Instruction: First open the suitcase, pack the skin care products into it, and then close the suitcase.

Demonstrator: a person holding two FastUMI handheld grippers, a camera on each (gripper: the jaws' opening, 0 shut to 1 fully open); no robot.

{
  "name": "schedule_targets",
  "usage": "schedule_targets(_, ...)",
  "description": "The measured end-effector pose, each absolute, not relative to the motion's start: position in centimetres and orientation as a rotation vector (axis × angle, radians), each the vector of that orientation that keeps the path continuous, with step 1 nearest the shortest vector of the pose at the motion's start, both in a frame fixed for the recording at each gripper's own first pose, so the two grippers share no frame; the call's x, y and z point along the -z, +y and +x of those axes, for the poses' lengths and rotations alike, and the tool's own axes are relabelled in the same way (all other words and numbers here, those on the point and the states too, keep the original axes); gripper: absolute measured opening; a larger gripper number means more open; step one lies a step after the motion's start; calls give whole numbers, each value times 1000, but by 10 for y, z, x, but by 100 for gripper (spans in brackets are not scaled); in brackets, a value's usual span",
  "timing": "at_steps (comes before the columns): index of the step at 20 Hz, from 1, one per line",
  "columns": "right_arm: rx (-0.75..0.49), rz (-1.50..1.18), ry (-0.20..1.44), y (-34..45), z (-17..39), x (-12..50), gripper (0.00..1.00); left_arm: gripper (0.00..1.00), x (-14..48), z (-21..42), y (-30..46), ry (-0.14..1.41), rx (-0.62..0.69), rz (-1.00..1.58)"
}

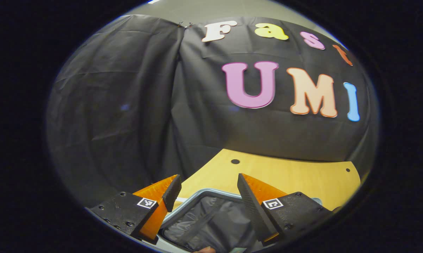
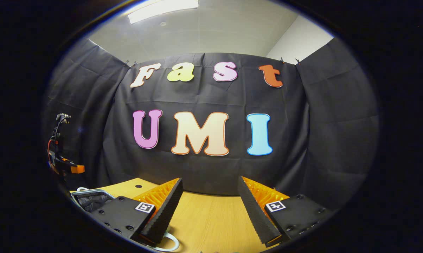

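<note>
The suitcase (image 1: pixel 204 192) lies open under my left gripper (image 1: pixel 209 175), showing a silvery rim and a grey fabric lining. That gripper is open, hovers above the case's far edge and holds nothing. In the right gripper view the suitcase (image 2: pixel 91 198) appears at the far left on the table, with the left gripper (image 2: pixel 65 167) raised above it. My right gripper (image 2: pixel 210 179) is open over bare wood, well to the right of the case, nothing between its fingers.
The wooden table (image 1: pixel 295 175) runs back to the black cloth wall and has small round holes near its far edge. A white looped piece (image 2: pixel 169 242) lies on the table (image 2: pixel 211 218) just under my right gripper's left finger.
</note>
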State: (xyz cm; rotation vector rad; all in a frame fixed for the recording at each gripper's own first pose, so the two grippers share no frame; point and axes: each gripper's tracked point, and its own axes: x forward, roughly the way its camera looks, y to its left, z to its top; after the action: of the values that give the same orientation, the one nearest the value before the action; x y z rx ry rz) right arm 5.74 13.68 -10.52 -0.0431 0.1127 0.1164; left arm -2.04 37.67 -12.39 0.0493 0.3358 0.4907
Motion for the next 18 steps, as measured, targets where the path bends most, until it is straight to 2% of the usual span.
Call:
schedule_targets(2, -119, -54, 120, 124, 57, 110, 99, 94, 115, -11, 346, 317, -448, 67)
schedule_targets(8, -126, -41, 119, 90, 53, 108, 99, 92, 108, 1, 246, 310, -313, 70)
schedule_targets(18, -142, -27, 124, 42, 45, 110, 98, 93, 147, -1, 108, 388, -128, 8)
